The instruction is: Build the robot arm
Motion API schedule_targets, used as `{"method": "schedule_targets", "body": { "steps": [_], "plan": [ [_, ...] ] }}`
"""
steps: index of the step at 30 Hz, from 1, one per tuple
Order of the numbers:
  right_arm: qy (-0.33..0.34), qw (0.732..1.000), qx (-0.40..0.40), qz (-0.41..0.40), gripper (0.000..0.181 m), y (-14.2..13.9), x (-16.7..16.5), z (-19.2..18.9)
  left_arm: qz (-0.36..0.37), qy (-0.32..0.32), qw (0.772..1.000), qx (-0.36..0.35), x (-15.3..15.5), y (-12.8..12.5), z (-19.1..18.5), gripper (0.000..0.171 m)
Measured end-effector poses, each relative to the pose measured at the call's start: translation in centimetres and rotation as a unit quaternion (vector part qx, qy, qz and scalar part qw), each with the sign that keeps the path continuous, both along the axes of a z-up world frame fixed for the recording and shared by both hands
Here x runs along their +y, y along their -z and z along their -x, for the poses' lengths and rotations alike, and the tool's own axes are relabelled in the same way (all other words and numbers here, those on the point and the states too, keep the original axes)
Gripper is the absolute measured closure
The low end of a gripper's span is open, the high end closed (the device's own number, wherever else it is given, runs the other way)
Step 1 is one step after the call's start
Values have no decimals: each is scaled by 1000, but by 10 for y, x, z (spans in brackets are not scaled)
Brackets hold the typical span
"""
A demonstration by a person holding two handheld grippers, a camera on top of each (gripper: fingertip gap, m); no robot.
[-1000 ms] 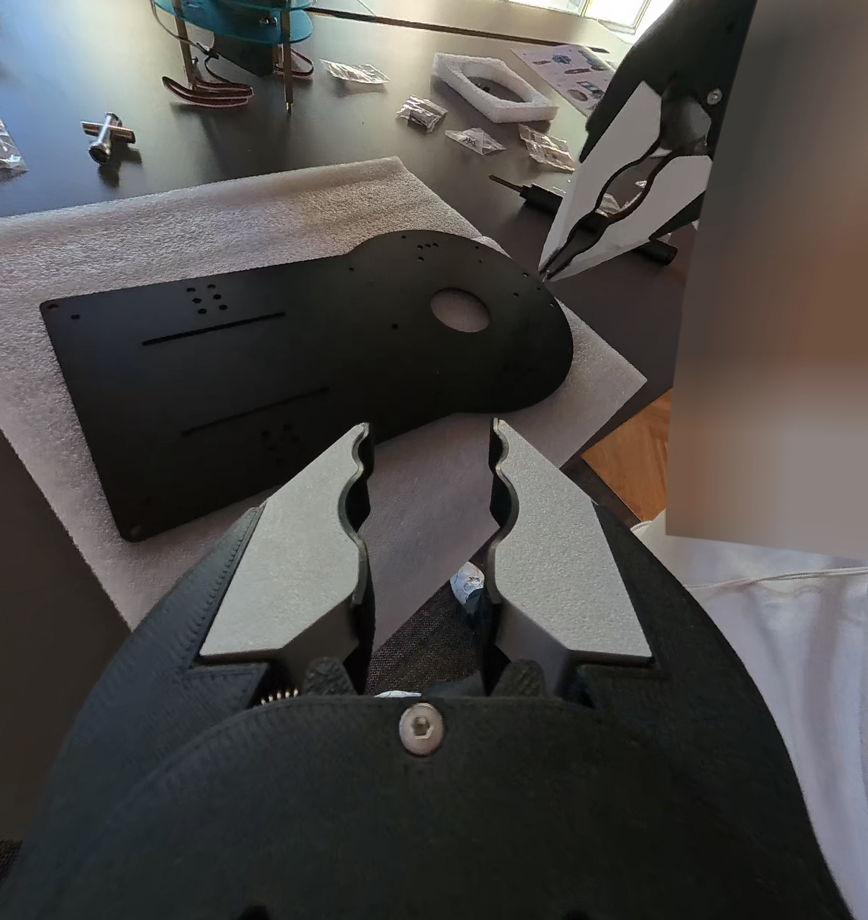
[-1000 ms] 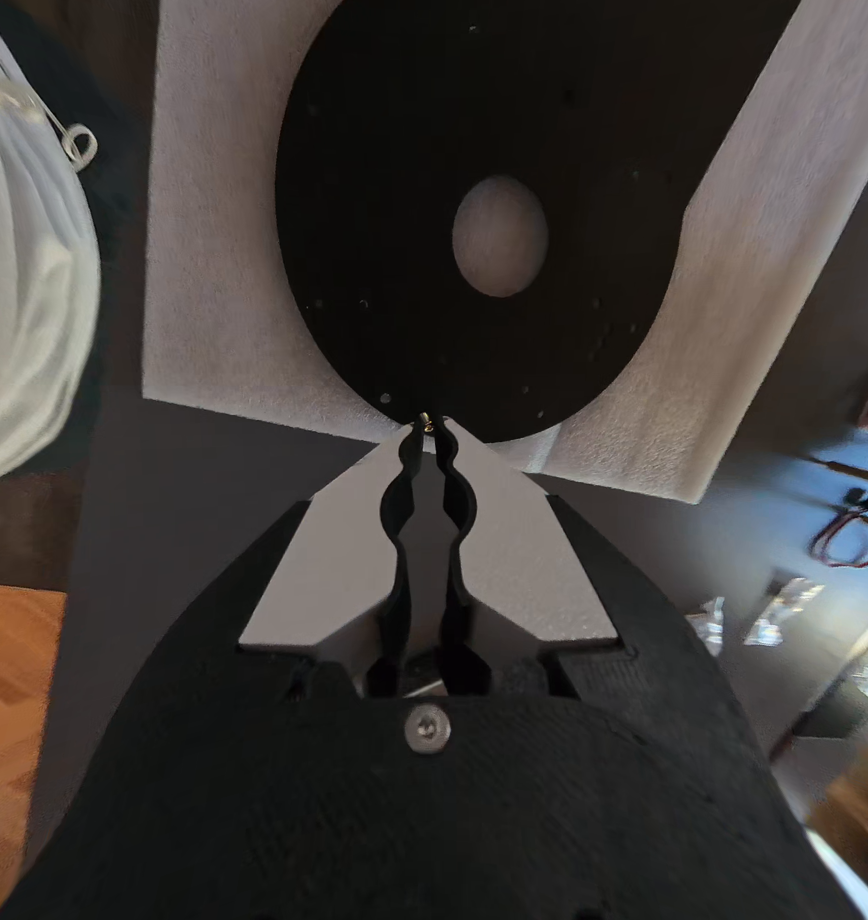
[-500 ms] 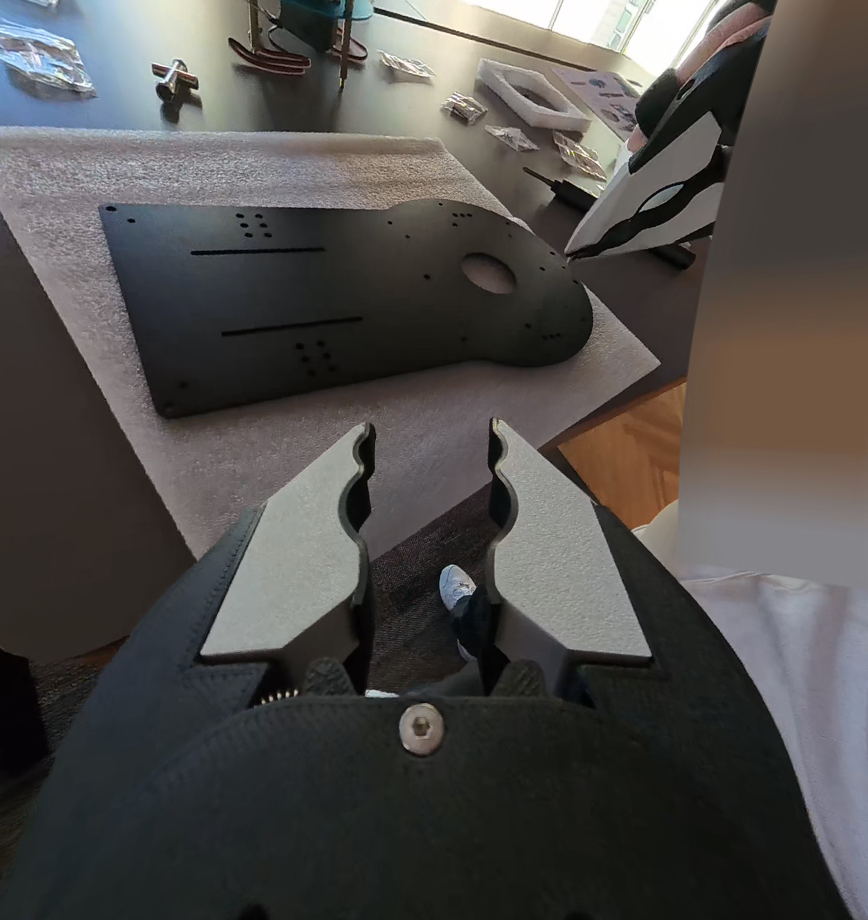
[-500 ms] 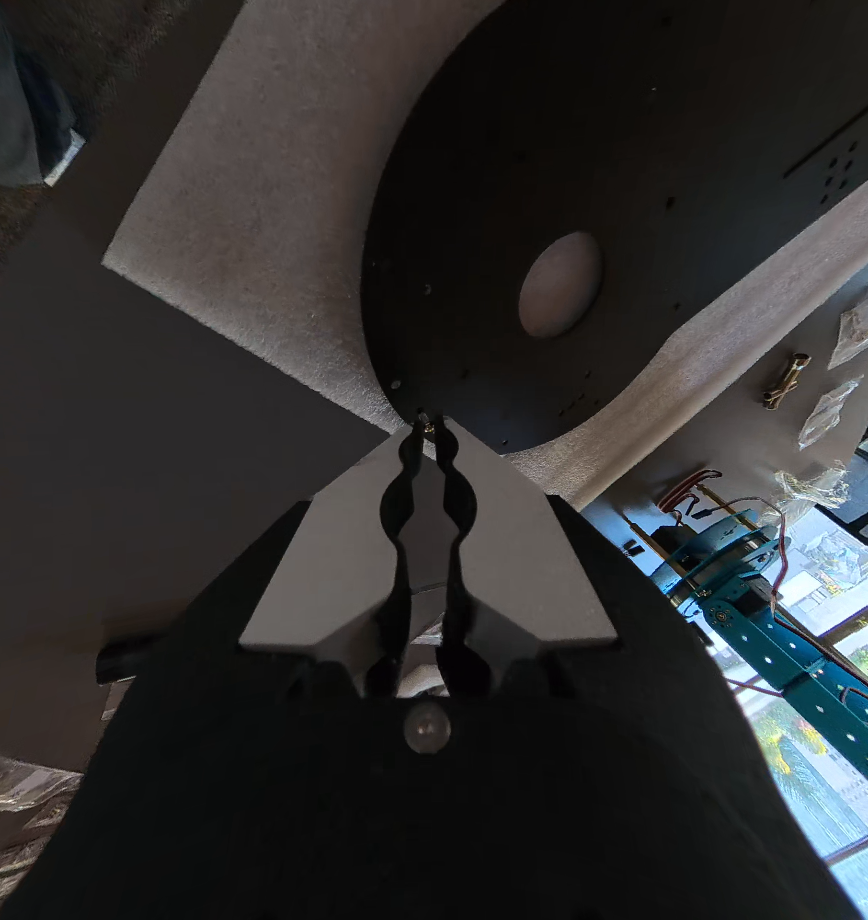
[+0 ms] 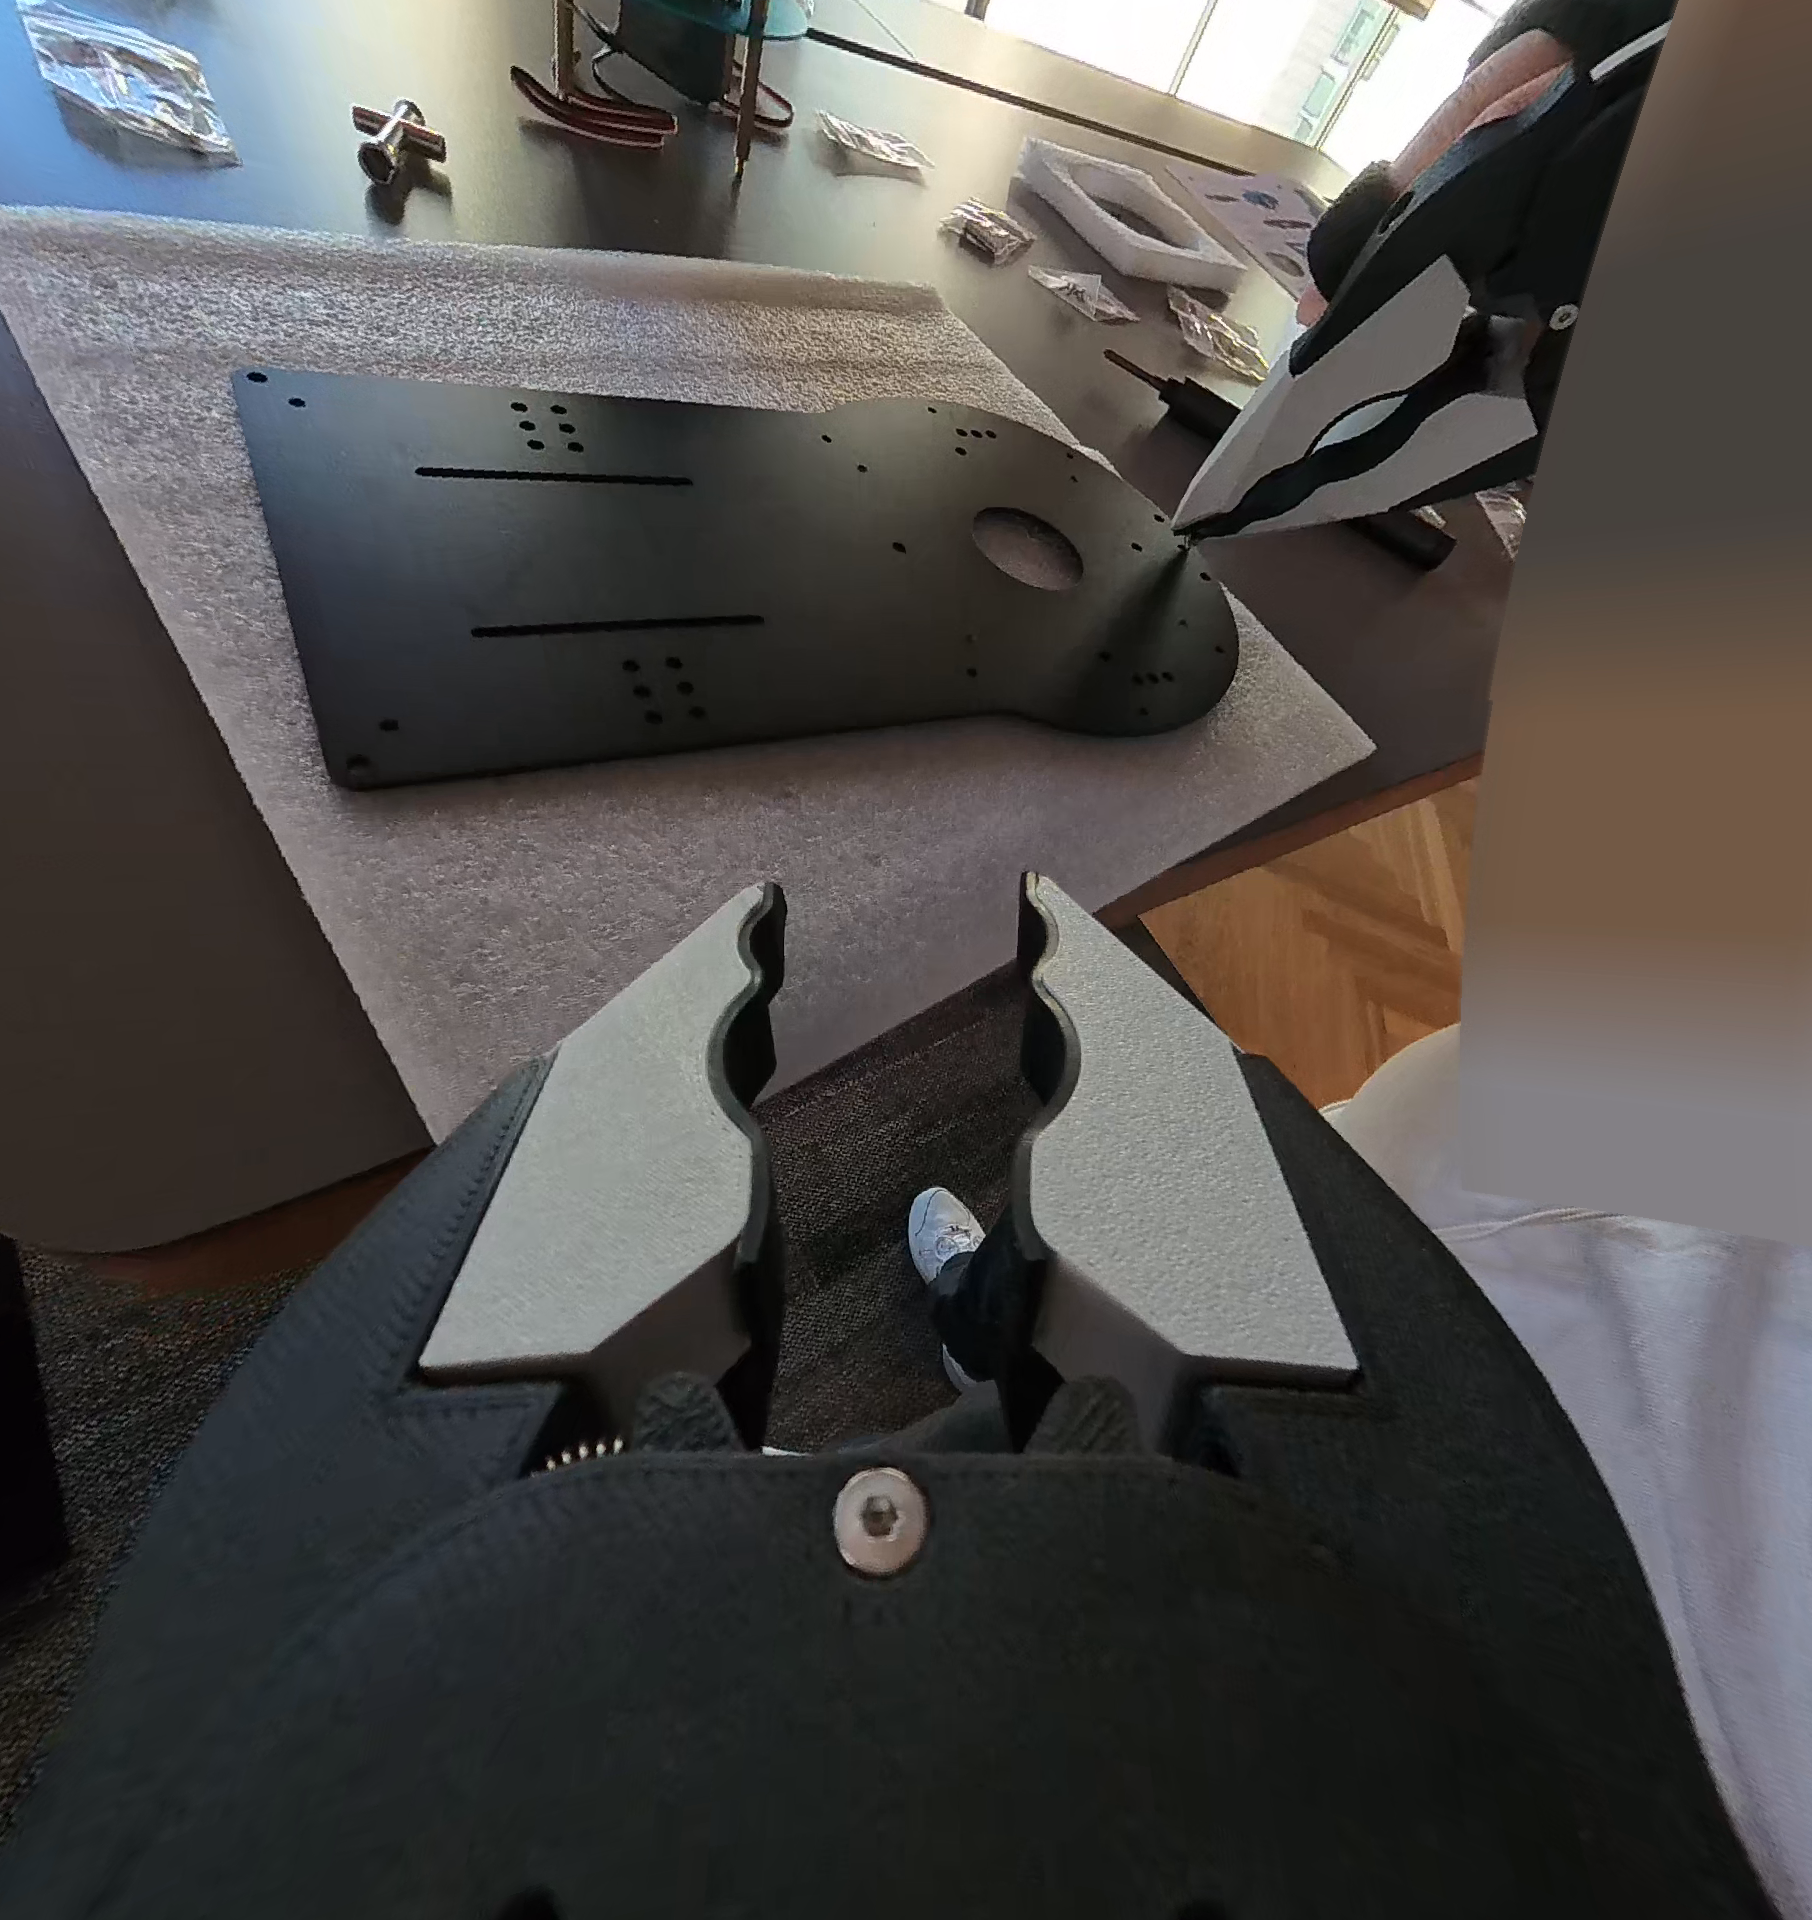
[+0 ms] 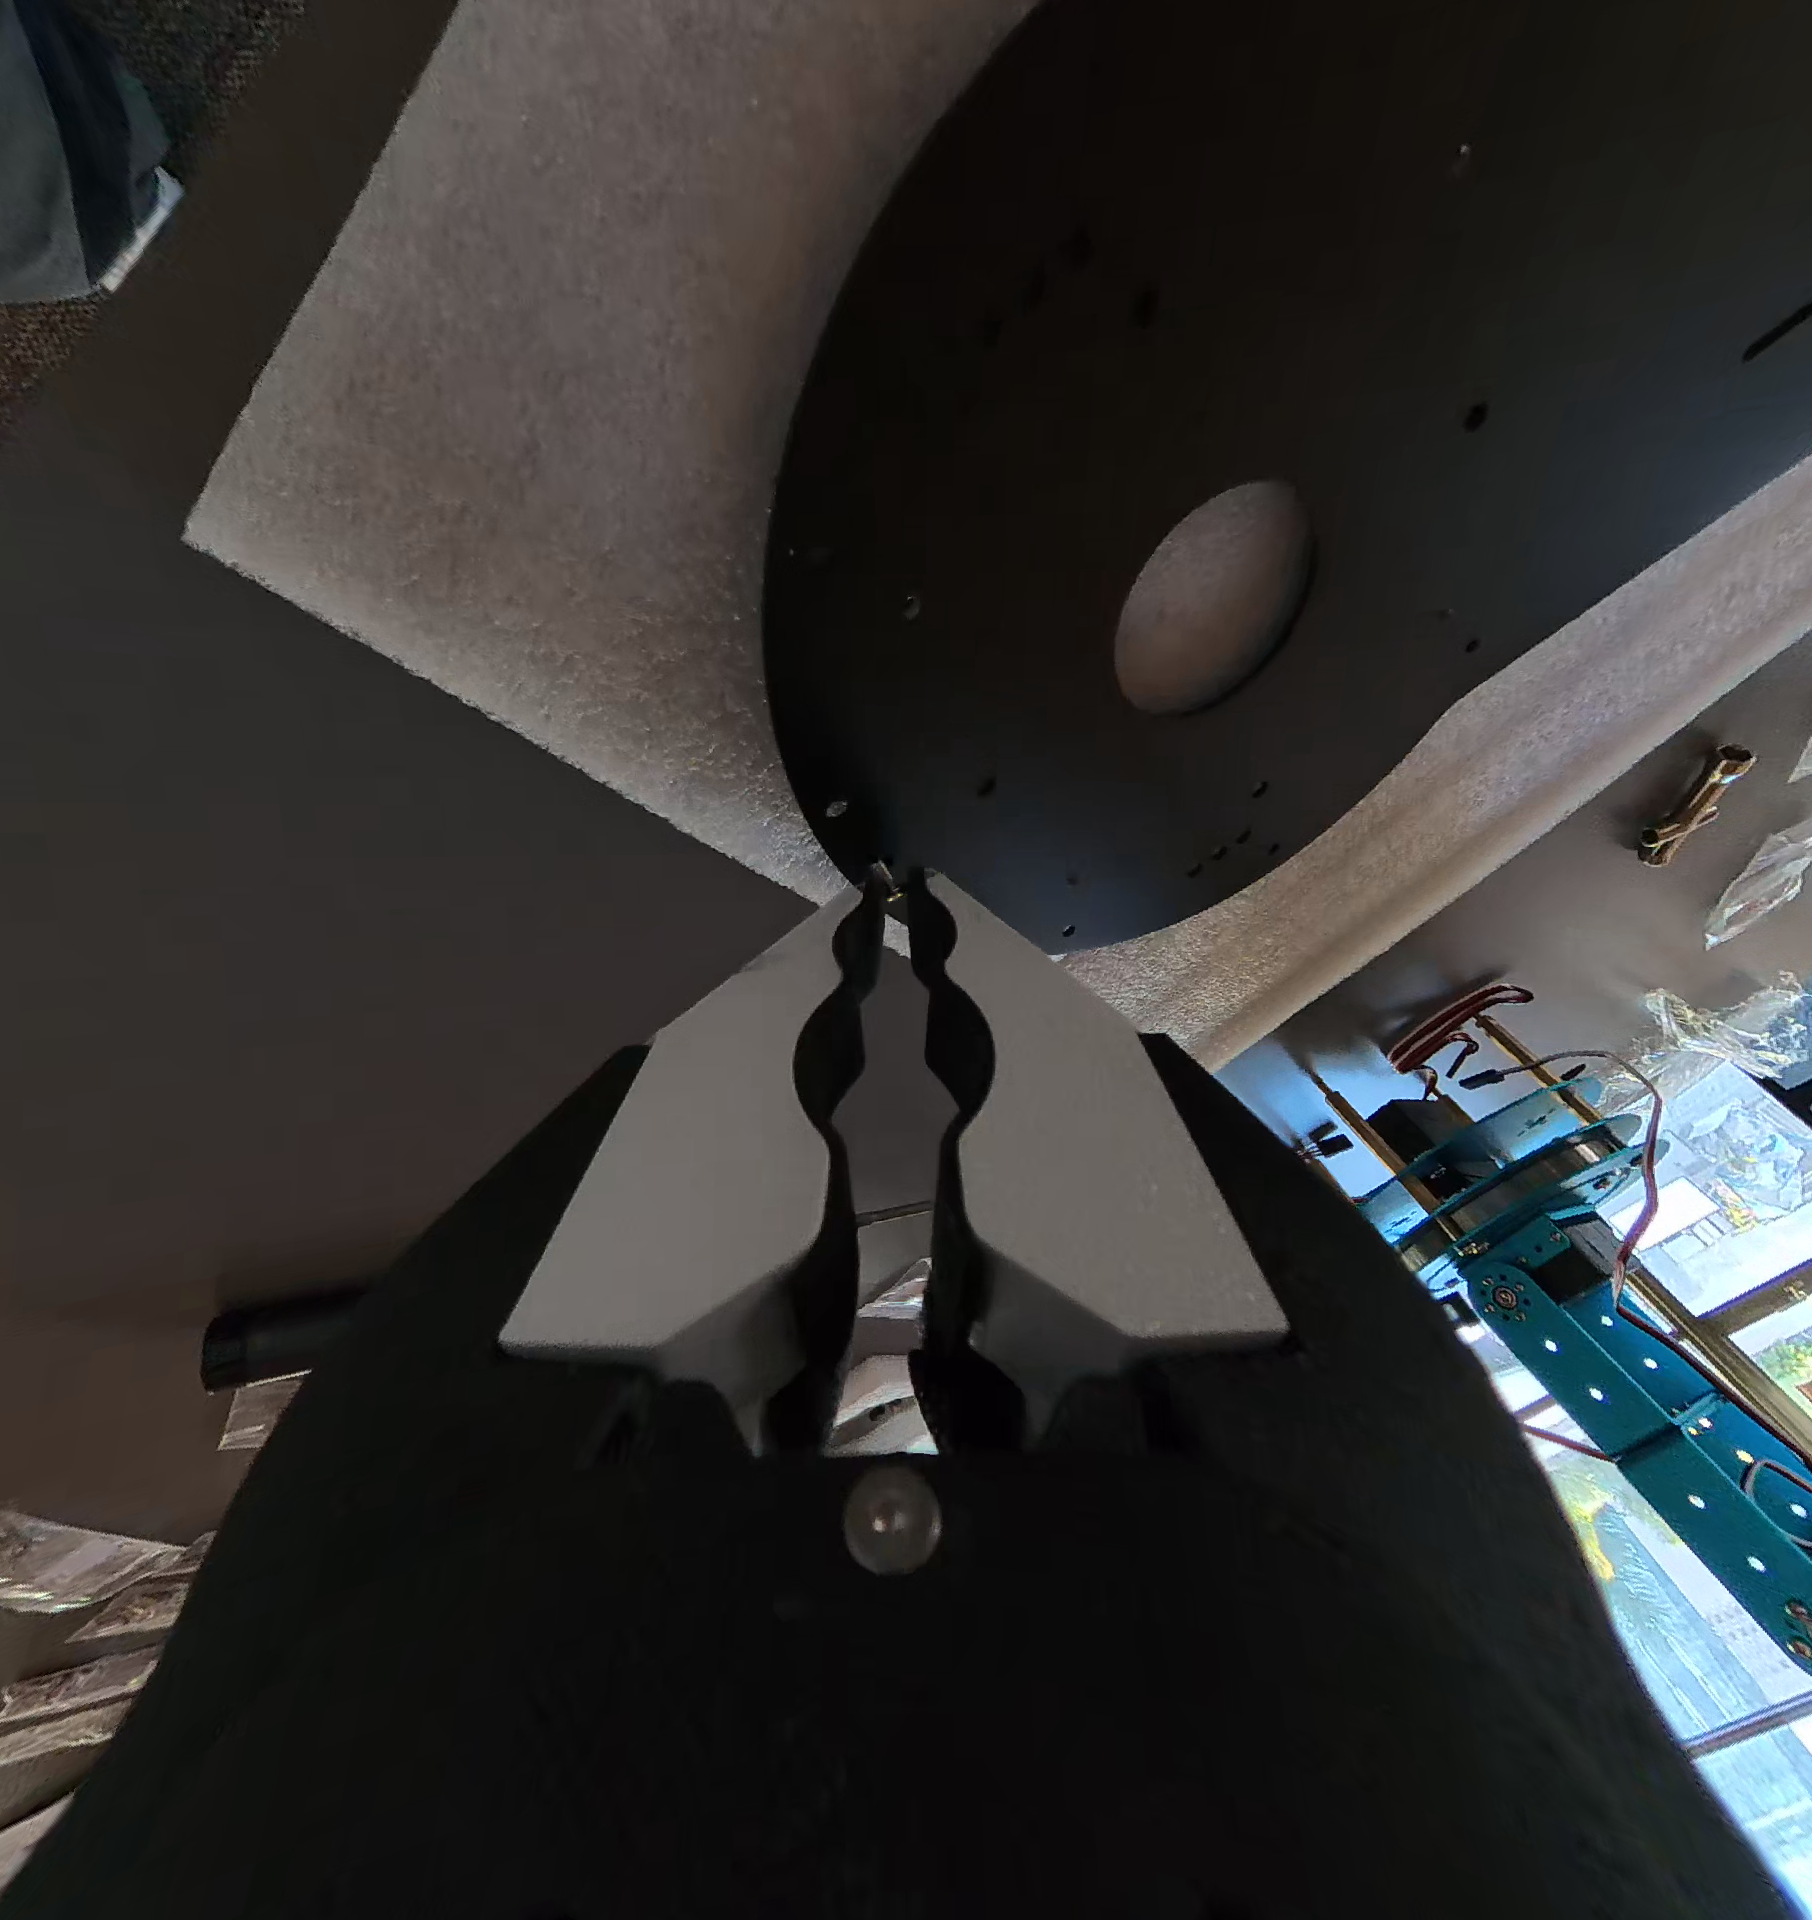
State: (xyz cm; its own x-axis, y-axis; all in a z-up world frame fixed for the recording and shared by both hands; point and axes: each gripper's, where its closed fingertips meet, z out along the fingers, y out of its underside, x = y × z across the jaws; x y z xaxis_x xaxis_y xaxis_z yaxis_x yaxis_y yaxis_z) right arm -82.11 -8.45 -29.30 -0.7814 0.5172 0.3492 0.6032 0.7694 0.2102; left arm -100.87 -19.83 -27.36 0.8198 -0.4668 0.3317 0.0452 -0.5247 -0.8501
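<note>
Right tool (image 6: 897, 881) pinching tiny brass screw (image 6: 884, 871) at black plate (image 6: 1297, 312) rim; left tool (image 5: 894, 904) apart, empty.

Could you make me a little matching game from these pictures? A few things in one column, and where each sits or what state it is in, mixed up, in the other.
Things:
1. left claw
2. right claw
3. black plate
4. cross-shaped metal tool

Places or states:
A. lies flat on the grey foam sheet
B. open, holding nothing, over the table's near edge
C. on the dark table, beyond the foam
D. shut on a tiny brass-coloured part at the plate's rounded end

Pairs: 1-B, 2-D, 3-A, 4-C
</note>
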Motion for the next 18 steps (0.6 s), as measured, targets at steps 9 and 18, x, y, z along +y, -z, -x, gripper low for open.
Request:
{"method": "schedule_targets", "body": {
  "steps": [9, 18],
  "plan": [
    [-4, 999, 6, -31, 178, -2, 1, 3, -3, -6, 1000, -14, -4, -1, -1, 129],
    [109, 940, 309, 91, 178, -62, -9, 44, -38, 118, 969, -214, 53, -65, -92, 150]
  ]
}}
